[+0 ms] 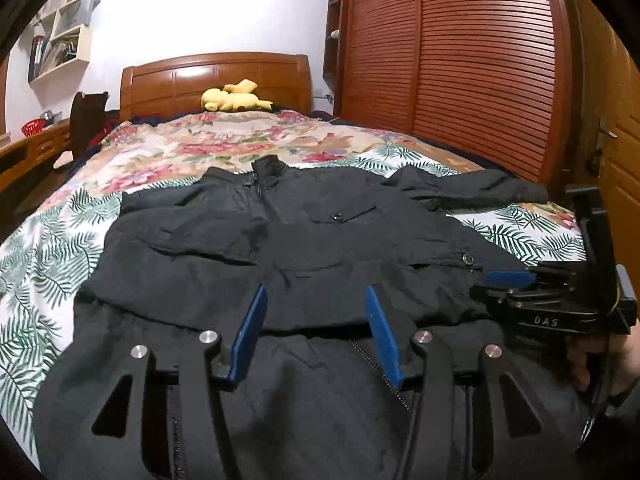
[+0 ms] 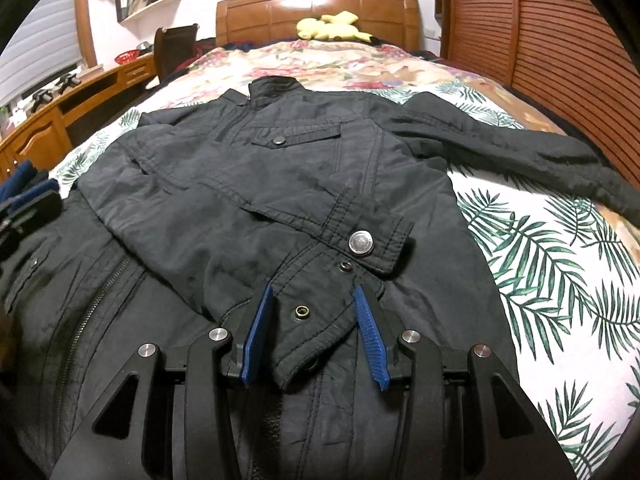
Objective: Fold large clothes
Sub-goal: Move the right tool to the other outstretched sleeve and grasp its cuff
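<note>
Jacket: we see the dark grey snap-button jacket (image 2: 256, 184) flat on the floral bedspread (image 2: 552, 248), collar toward the wooden headboard (image 2: 316, 12).
Right gripper (image 2: 314, 332): blue pads clamp the jacket's snap-studded hem corner.
Left gripper (image 1: 316, 332): jaws apart above the hem, gripping nothing.

We've got a wide bed (image 2: 560, 280) with a glossy brown wooden headboard (image 1: 216, 80), covered by a quilt: red-and-pink floral print toward the head, green fern-leaf print on white (image 1: 36, 264) toward the foot. Directly on it lies a dark grey zip-front jacket with snap buttons (image 2: 260, 184), spread front-up, collar toward the headboard. One sleeve is folded across its chest; the other stretches out over the fern print. A yellow plush toy (image 1: 234, 98) rests by the headboard.
</note>
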The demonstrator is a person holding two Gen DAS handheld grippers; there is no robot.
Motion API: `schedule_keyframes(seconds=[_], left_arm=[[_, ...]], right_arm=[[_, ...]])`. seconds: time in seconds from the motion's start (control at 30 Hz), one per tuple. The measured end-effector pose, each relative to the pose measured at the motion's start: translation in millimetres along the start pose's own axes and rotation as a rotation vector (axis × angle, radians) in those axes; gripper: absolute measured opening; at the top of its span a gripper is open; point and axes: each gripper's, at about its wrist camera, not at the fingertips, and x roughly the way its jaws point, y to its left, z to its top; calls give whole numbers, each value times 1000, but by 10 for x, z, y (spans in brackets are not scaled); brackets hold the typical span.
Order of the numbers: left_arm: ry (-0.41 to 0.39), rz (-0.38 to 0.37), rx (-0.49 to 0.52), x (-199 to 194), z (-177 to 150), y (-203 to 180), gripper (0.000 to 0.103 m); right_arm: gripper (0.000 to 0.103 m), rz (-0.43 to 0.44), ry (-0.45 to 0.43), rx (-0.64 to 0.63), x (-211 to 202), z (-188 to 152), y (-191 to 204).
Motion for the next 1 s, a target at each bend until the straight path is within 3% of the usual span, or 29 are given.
schedule_keyframes(seconds=[0.4, 0.57, 0.77, 1.0], left_arm=[[-36, 3, -6, -34, -69, 22, 50], [-46, 6, 7, -46, -73, -3, 50], [-42, 8, 14, -34, -78, -20, 50], [-36, 12, 20, -29, -80, -25, 50]], right_arm=[[44, 32, -105, 11, -359, 62, -77], [67, -18, -173, 26, -631, 250, -333], [68, -112, -146, 29, -581, 519, -908], [68, -151, -103, 180, -268, 699, -1752]])
